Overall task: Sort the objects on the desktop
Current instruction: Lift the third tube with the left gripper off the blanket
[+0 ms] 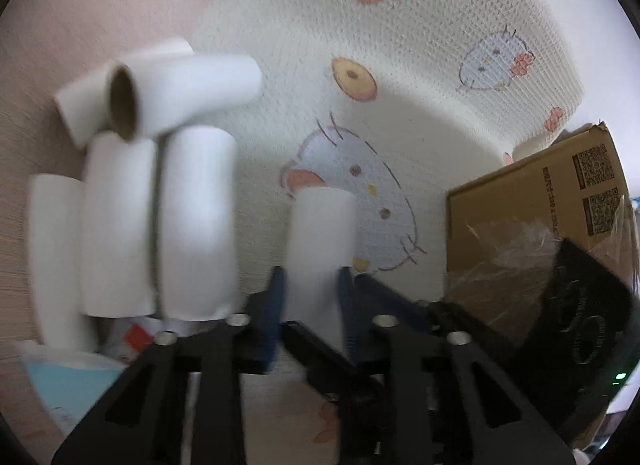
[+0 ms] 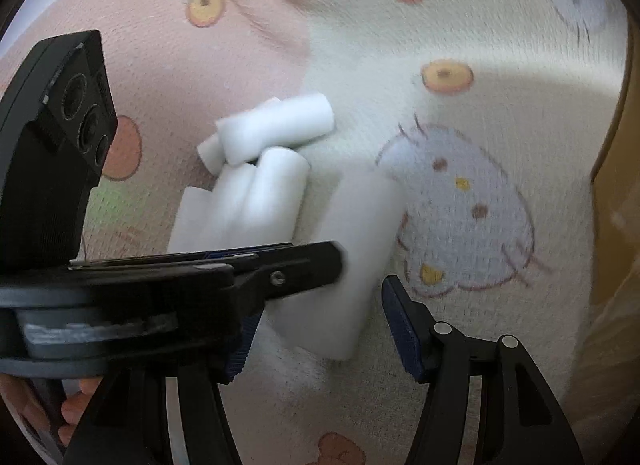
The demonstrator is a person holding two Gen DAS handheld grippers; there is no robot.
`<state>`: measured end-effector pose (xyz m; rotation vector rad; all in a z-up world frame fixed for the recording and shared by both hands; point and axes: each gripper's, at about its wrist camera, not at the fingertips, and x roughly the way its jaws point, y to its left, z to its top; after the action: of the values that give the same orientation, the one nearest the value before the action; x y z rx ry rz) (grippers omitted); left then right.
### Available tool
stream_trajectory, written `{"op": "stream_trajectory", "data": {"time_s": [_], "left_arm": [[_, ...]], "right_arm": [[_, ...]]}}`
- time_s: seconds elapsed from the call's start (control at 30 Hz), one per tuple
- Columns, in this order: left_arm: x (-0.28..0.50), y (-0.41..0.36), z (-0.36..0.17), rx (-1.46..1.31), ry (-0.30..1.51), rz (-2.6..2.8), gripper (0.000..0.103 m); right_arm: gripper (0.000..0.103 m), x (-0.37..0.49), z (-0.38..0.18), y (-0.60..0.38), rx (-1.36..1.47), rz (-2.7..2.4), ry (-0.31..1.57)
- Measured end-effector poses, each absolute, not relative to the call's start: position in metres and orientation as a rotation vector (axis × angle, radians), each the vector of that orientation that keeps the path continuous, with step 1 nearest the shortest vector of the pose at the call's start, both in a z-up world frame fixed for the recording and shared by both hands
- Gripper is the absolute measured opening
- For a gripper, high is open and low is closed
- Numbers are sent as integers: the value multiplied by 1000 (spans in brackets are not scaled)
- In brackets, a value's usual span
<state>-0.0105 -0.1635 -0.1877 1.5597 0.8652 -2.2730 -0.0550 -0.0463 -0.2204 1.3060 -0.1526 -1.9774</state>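
The left gripper (image 1: 312,297) pinches a smooth white paper tube (image 1: 320,241) between ribbed blue pads over the woven cartoon-print cloth (image 1: 420,65). Just left, five similar tubes (image 1: 160,193) are piled. The right gripper (image 2: 320,329) is spread wide. A corrugated cardboard box (image 1: 540,193) stands right.

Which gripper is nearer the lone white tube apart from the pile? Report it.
Left. The left gripper has its blue pads on both sides of the lone white tube, apparently clamping it. The right gripper is open just behind that tube's near end, not touching.
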Motion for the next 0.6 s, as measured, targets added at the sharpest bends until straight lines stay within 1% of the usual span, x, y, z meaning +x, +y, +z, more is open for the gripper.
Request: {"op": "stream_trajectory", "data": {"time_s": [0.13,0.23,0.33,0.37,0.43,0.53,0.57,0.6], "left_arm": [[-6,-170,-173,1508,879,-2306,21],[-7,-175,-178,1510,900,-2283,22],[-5,-186,-188,1525,1035,-2258,22],[-4,-189,-191,1527,1083,-2250,23],[-4,-190,-194,1532,1097,-2231,27],[-8,-191,-200,1556,1079,-2199,39],[-10,-191,-203,1566,1106,-2196,39],[-13,-191,-206,1582,1141,-2193,41]], "right_arm": [[58,-49,-195,-57,1212,-2010,-71],[58,-49,-190,-69,1208,-2019,-4],[58,-56,-201,-63,1275,-1980,-67],[58,-57,-204,-55,1292,-1972,-95],[58,-60,-210,-46,1324,-1976,-129],[58,-62,-219,-40,1371,-1972,-168],[58,-63,-224,-39,1391,-1966,-183],[58,-65,-228,-38,1409,-1960,-195]]}}
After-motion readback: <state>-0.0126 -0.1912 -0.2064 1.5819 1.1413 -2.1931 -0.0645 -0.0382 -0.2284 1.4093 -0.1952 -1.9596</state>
